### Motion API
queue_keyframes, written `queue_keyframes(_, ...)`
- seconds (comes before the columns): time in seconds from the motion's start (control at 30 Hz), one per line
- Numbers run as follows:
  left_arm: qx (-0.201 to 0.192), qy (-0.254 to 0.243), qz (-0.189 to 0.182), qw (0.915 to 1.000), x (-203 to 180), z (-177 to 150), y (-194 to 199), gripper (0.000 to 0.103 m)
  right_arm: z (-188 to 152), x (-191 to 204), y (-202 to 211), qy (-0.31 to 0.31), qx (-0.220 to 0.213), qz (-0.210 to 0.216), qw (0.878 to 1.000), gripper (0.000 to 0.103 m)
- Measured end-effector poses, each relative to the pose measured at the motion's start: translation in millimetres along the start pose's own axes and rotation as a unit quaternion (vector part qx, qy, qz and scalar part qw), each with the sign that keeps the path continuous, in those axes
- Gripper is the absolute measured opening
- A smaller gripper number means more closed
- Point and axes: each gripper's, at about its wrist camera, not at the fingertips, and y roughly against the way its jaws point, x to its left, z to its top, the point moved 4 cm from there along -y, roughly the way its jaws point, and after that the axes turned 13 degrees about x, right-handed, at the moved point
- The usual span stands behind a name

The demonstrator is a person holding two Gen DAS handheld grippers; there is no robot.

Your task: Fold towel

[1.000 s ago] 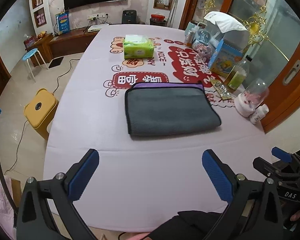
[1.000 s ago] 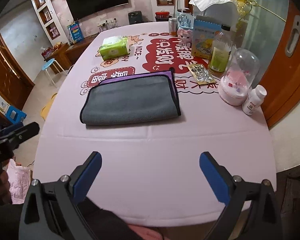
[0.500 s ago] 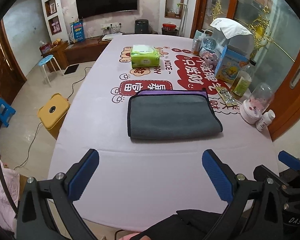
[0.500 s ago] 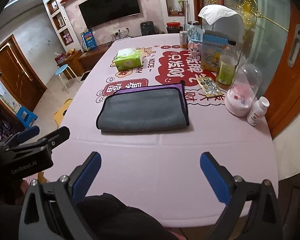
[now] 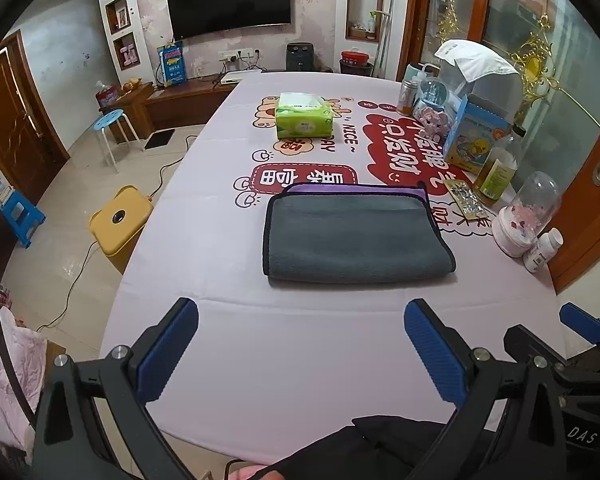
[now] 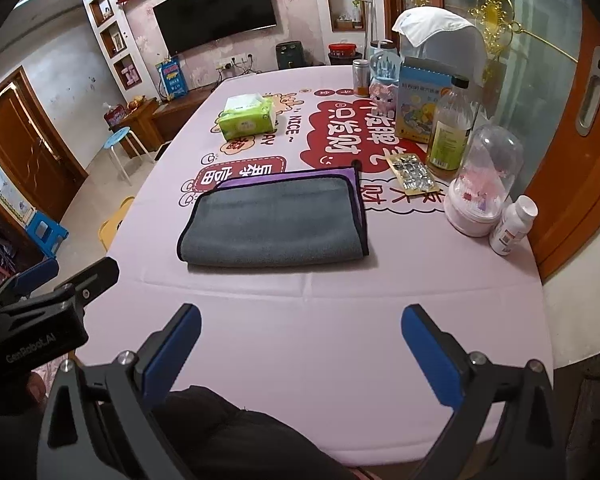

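Towel [image 5: 356,236] folded once, grey face uppermost, lying flat on the pink-covered worktop [image 5: 300,360] ahead of both tongs and well apart from them. A strip of the purple underlayer shows along its far edge and right-hand side, so the two layers are not squarely aligned. The fold line runs along the edge nearest the tongs. Left tongs [image 5: 300,352]: fingers spread wide, holding nothing, hovering over the near margin of the worktop. Right tongs [image 6: 300,352]: likewise spread and empty, beside the left set, which appears at the left edge of the right wrist view. Judged state of task: at least one fold is complete; the towel is neat and released. Whether a second fold, across the long side, remains cannot be settled from the task wording; if required, neither set of tongs has yet approached a corner.
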Motion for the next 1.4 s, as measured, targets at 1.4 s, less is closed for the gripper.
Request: queue_keyframes(1.4,-0.001,-0.023,-0.006,0.9997,-13,14,-10,0.102,9,-9,-9,-0.013,0.01,-0.006,1.0,0.101)
